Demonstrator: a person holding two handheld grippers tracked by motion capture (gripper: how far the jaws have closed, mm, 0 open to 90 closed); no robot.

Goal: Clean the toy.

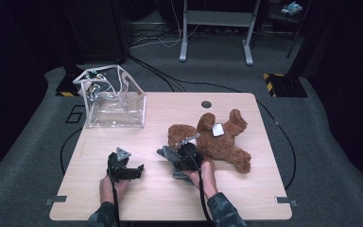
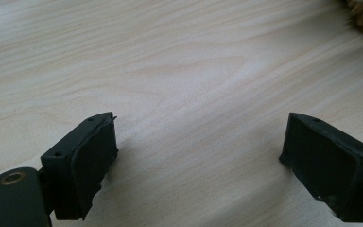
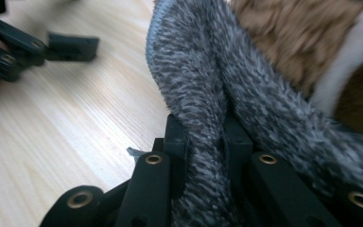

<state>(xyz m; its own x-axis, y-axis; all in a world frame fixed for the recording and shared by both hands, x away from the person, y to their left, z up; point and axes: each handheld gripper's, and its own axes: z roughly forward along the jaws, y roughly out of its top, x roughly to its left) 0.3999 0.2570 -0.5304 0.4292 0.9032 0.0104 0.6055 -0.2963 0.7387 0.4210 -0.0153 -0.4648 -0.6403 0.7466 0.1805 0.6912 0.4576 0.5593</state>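
Note:
A brown teddy bear (image 1: 220,139) lies on its back on the wooden table (image 1: 246,194), right of centre, with a white tag (image 1: 218,130) on it. My right gripper (image 1: 176,160) is at the bear's left side, shut on a fold of grey fuzzy cloth (image 1: 166,153). In the right gripper view the grey cloth (image 3: 194,71) runs up from between the jaws of the right gripper (image 3: 207,137) against the bear's brown fur (image 3: 293,33). My left gripper (image 1: 134,171) rests low on the table left of it, open, and the left gripper (image 2: 198,137) has bare wood between its jaws.
A clear plastic bag (image 1: 113,101) with white handles stands open at the table's back left corner. A round hole (image 1: 206,104) sits near the far edge. A desk frame (image 1: 216,33) and cables lie on the carpet beyond the table.

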